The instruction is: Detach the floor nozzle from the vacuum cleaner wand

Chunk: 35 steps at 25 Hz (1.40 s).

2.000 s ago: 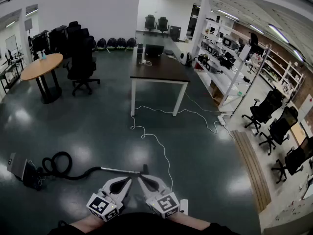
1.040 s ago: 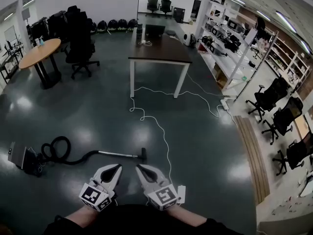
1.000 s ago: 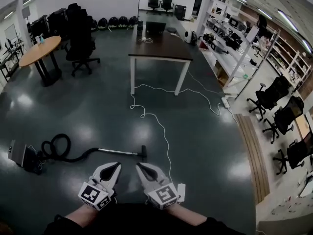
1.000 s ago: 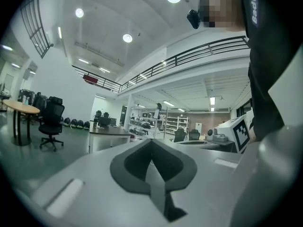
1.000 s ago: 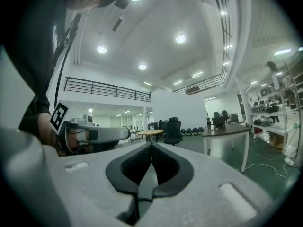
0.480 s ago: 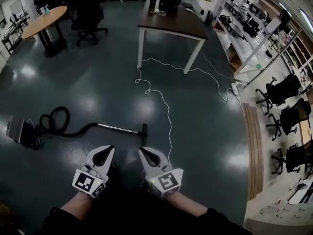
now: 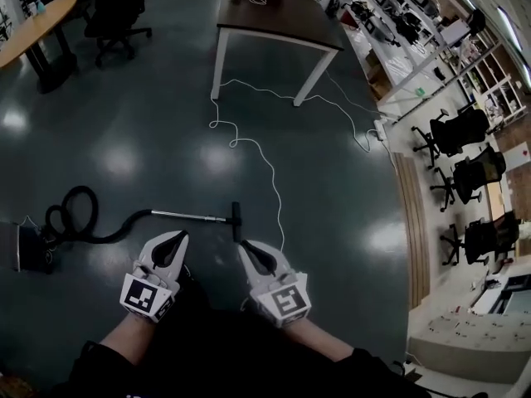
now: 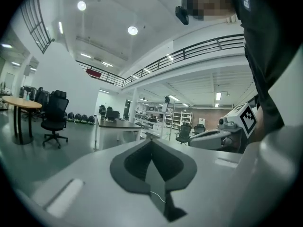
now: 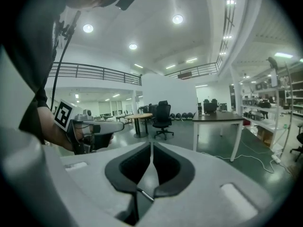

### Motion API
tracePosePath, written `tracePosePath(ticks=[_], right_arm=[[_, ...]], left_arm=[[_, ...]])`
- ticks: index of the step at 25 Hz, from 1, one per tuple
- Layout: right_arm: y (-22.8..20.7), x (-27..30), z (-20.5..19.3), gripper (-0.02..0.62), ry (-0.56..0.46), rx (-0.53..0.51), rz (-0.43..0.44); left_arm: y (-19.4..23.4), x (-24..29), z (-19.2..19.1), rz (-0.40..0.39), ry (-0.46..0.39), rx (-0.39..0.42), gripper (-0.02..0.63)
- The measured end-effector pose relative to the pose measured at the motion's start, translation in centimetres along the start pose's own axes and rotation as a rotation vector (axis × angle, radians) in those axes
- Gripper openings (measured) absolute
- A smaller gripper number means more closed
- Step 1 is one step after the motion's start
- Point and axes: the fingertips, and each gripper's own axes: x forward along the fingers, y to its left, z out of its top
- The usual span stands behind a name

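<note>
The vacuum lies on the dark floor in the head view. Its metal wand (image 7: 187,216) runs left to right and ends in the black floor nozzle (image 7: 236,220), which is joined to it. A black hose (image 7: 70,218) loops from the wand to the canister (image 7: 18,249) at the left edge. My left gripper (image 7: 177,237) hovers just on the near side of the wand, shut and empty (image 8: 152,141). My right gripper (image 7: 243,245) hovers close beside the nozzle's near end. Its jaws have just been opening slightly, its tips still look together, and nothing is between them (image 9: 151,144).
A white cable (image 7: 265,168) snakes across the floor from the nozzle area to a power strip (image 7: 380,128). Beyond stand a dark table (image 7: 278,15) and a round wooden table (image 7: 33,19). Office chairs (image 7: 460,131) line the right side.
Both grippers have moved forward and down toward the vacuum. The wand and nozzle now lie right in front of the fingertips. The head view has tilted further down.
</note>
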Motion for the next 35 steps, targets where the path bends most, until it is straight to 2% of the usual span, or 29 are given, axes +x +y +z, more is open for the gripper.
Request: tracePosePath(ticks=[4, 10, 13, 20, 28, 35], right_arm=[[-0.7, 3.7, 0.7, 0.024, 0.024, 0.012, -0.057], [-3.6, 6.7, -1.4, 0.039, 0.067, 0.025, -0.088], [-5.3, 6.9, -3.8, 0.052, 0.083, 0.036, -0.058], [-10.0, 8.5, -8.0, 0.061, 0.119, 0.041, 0.026], [-13.4, 11.6, -16.5, 0.072, 0.180, 0.060, 0.066], [-15.4, 14.5, -26.1, 0.084, 0.242, 0.046, 0.030]], left_arm=[[5.3, 1.2, -1.1, -0.009, 0.032, -0.014, 0.002], [10.6, 4.0, -4.6, 0.049, 0.070, -0.012, 0.018], [11.3, 5.5, -6.2, 0.088, 0.098, 0.000, 0.032], [10.1, 10.5, -10.7, 0.117, 0.206, 0.101, 0.064], [9.2, 16.1, -18.8, 0.023, 0.261, 0.137, 0.081], [9.3, 19.2, -26.6, -0.071, 0.303, 0.152, 0.089]])
